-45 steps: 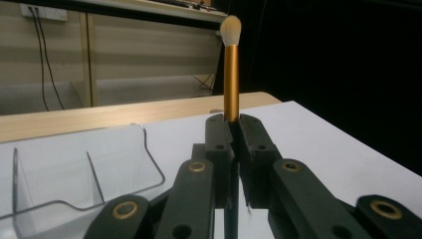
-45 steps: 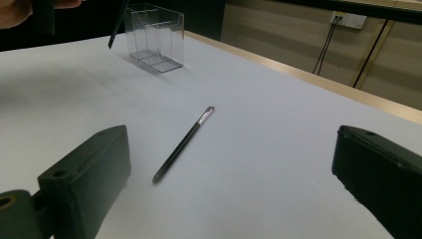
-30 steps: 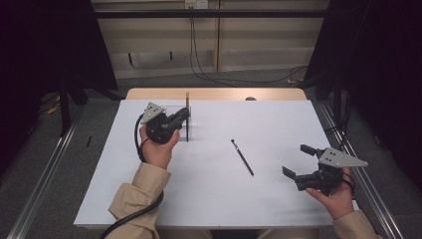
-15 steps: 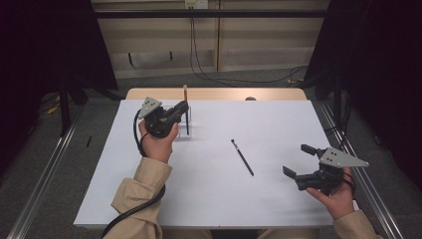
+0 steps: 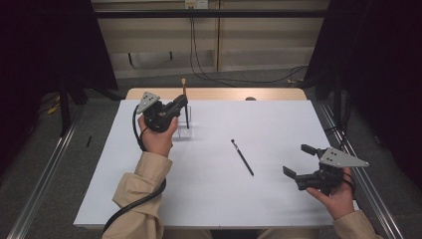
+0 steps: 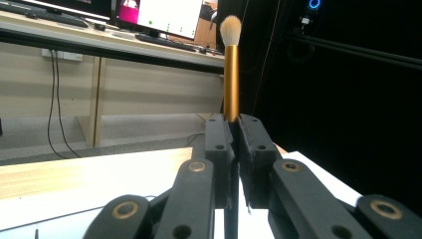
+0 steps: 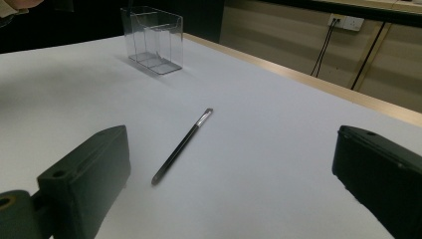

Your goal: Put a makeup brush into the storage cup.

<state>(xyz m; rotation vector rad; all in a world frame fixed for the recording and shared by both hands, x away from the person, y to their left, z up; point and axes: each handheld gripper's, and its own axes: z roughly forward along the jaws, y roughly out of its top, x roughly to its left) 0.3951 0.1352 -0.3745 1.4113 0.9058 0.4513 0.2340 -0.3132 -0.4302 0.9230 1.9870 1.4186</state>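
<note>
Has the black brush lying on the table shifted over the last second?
No. The black brush lies mid-table, in the same spot relative to the table's far edge in the high view.

The brush (image 6: pixel 230 74) has a glossy gold metal-looking ferrule and soft pale bristles. The box (image 7: pixel 152 40) is clear, shiny plastic, standing on a smooth matt white table (image 5: pixel 259 199) edged with pale wood. The left gripper (image 6: pixel 234 144) looks matt black plastic with brassy pins.

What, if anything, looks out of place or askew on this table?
Nothing stands out. One thin black brush lies loose on the white table, apart from the clear holder; the left gripper holds a gold-handled brush upright.
</note>
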